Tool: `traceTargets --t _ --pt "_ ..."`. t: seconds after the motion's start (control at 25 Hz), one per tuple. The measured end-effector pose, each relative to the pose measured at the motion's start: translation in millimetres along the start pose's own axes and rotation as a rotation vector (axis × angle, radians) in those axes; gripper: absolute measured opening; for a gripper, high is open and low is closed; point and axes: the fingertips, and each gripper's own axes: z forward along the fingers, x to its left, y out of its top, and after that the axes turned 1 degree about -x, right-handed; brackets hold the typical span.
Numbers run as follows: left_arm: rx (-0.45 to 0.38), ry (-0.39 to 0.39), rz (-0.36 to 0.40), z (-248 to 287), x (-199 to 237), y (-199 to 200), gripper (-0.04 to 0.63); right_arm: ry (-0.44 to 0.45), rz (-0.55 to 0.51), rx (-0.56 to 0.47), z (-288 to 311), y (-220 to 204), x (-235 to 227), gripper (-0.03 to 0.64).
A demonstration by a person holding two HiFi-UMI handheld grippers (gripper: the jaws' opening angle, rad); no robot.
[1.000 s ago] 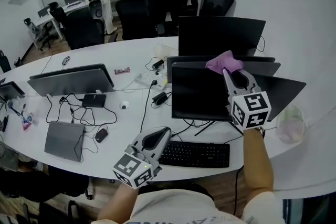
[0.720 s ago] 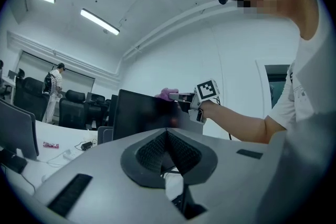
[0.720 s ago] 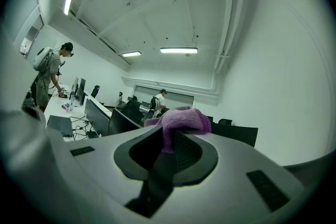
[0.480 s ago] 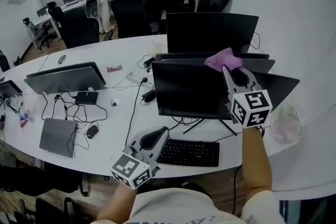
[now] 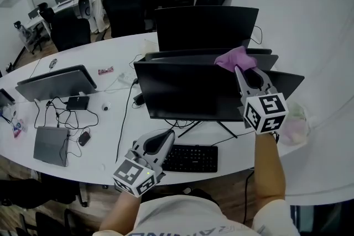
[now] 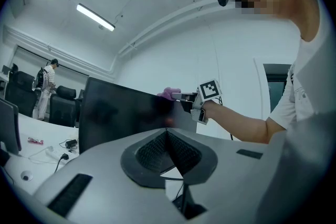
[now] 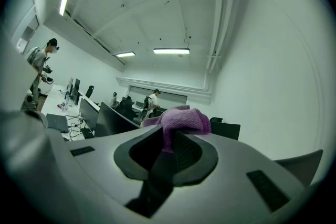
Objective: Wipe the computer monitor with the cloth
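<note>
While tight on cloth (image 5: 235, 58) at monitor (image 5: 188, 98) top edge, right fingers (image 7: 186, 151); left fingers (image 6: 151, 152) clenched

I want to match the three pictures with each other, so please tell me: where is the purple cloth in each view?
Head view: the cloth is right of centre, by the top edge of the front monitor.
Left gripper view: the cloth is small, near the middle, above that monitor's top edge.
Right gripper view: the cloth is large, at the centre.
Shared landmark: the right gripper, shut on the cloth in every view.
</note>
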Motion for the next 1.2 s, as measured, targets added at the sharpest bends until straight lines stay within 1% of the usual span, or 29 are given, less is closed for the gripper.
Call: traceTargets --t 0.4,0.88,1.2 --pt "0.017 -0.067 -0.011 39 -21 -9 0.009 -0.084 -0.009 0.011 -30 -12 -50 0.063" --pt "0.032 -0.100 -0.010 67 -33 -18 0.009 -0.180 -0.006 0.011 -61 -25 -105 0.063" --pt "0.041 -0.131 -0.005 80 -42 -22 0.009 -0.260 -0.008 0.020 -81 -35 -145 0.063"
